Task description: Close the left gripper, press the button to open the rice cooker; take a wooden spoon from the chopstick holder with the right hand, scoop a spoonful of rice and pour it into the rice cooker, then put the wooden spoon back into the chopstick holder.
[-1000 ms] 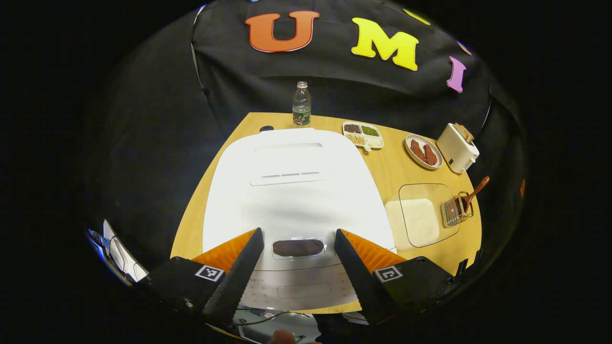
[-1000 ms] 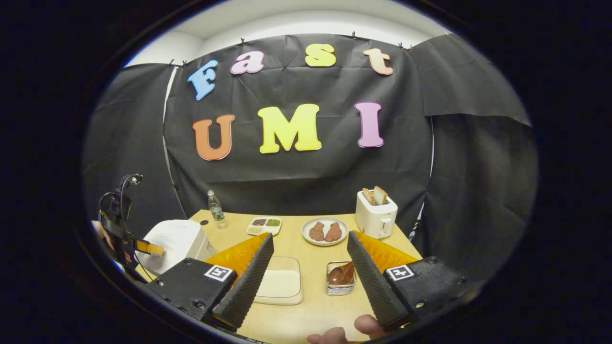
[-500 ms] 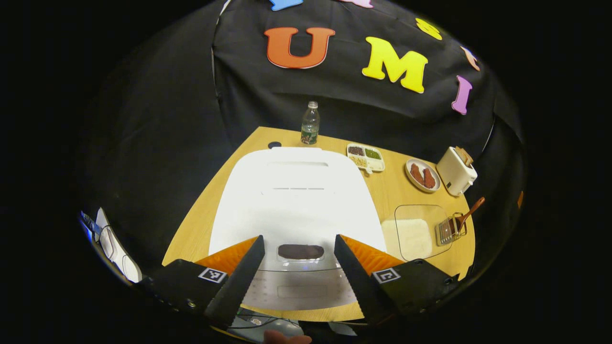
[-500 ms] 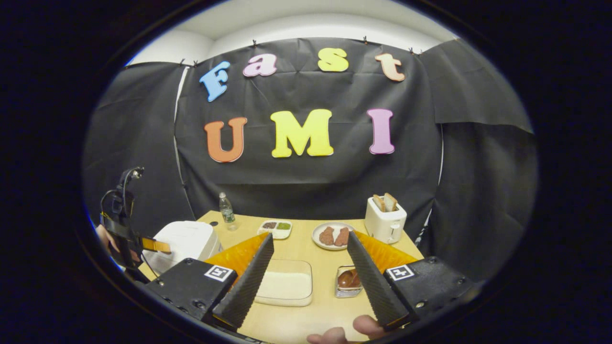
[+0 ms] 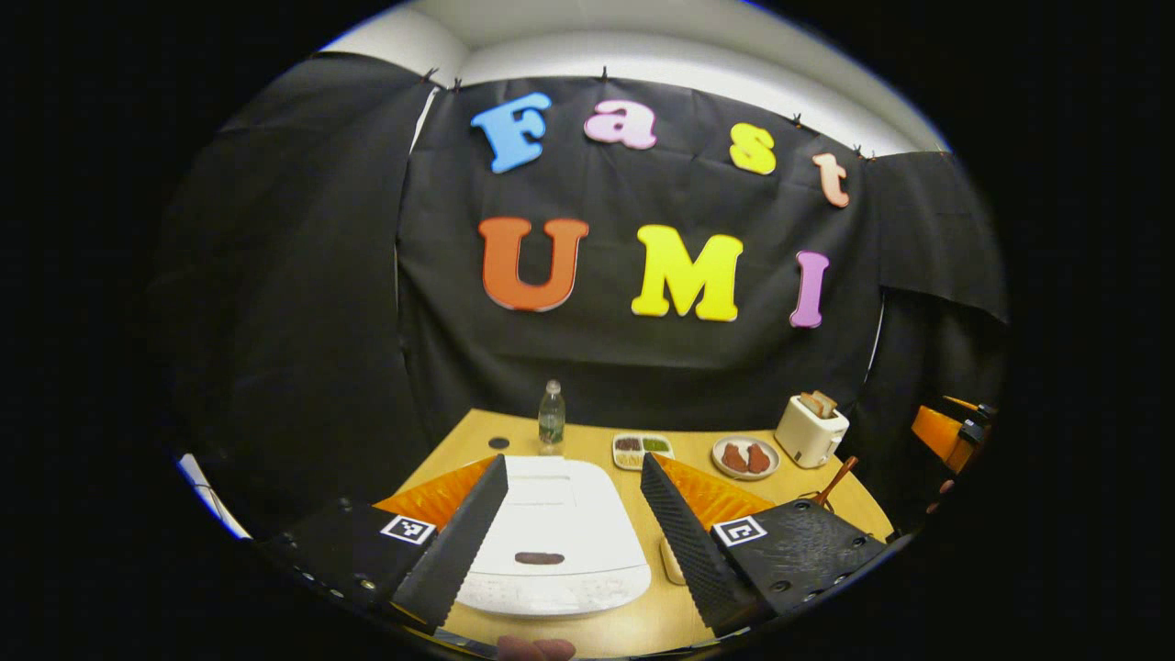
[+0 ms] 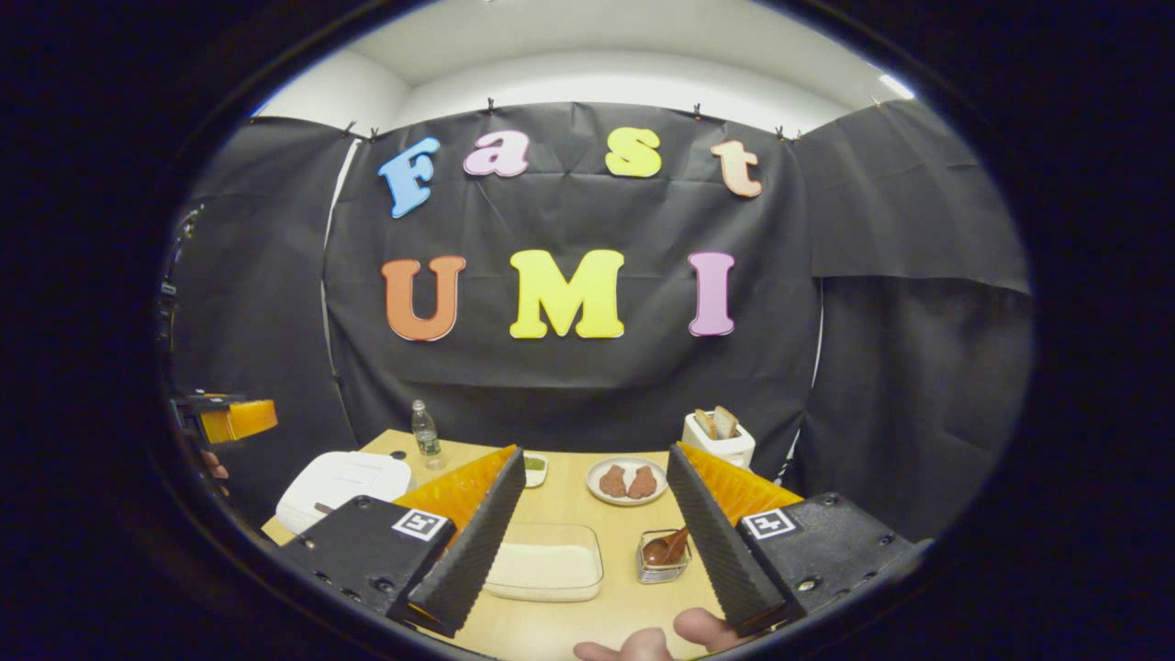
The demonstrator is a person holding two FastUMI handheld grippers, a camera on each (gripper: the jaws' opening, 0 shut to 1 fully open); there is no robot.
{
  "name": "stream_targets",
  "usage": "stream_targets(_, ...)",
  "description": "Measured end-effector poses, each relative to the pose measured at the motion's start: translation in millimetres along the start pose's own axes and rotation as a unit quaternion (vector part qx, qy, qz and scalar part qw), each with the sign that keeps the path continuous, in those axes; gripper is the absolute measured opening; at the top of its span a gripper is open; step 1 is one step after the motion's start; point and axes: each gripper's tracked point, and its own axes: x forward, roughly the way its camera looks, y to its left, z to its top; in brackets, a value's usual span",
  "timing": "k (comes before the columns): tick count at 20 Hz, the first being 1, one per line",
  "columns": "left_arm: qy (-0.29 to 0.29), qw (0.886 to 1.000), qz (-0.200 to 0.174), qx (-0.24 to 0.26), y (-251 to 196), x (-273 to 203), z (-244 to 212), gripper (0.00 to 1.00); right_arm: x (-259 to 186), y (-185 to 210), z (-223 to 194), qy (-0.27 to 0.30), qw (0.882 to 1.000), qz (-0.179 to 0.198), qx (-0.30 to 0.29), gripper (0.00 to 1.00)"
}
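Left gripper (image 5: 569, 528) hovering above the near end of the rice cooker (image 5: 551, 532), jaws standing wide apart with nothing between them, touching nothing. Lid lying shut, dark button (image 5: 540, 557) showing near the cooker's front edge. Sitting behind the rice cooker: a water bottle (image 5: 551, 415); off to the cooker's right, a divided snack tray (image 5: 643, 448), a plate (image 5: 745, 456) carrying 2 reddish pieces, and a toaster (image 5: 811, 430) holding bread.

Right gripper (image 6: 592, 528) hanging well to the right of the rice cooker (image 6: 344, 479), jaws likewise spread open and gripping nothing. Resting on the table (image 6: 569, 629) right of the cooker: a clear rice tray (image 6: 546, 565), and just beyond that a wire holder (image 6: 663, 562) keeping the wooden spoon (image 6: 663, 549) inside, bowl end up. Fingertips (image 6: 643, 641) peeking in at the bottom edge of the right gripper view.
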Motion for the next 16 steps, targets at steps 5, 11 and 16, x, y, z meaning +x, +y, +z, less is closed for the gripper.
stream_targets(5, -0.080, 0.997, -0.017, 0.012, -41.0, -61.0, 39.4, 0.94, -40.1, 14.3, 30.5, -0.037, 0.999, 0.022, -0.005, 0.96)
stream_targets(11, -0.093, 0.995, -0.013, -0.019, -82.4, -123.7, 41.8, 0.94, -91.1, 0.2, 42.7, -0.067, 0.997, 0.029, -0.019, 0.96)
stream_targets(16, -0.080, 0.997, 0.005, -0.016, -96.6, -157.4, 23.9, 0.94, -122.0, 0.2, 21.3, -0.063, 0.996, 0.061, -0.015, 1.00)
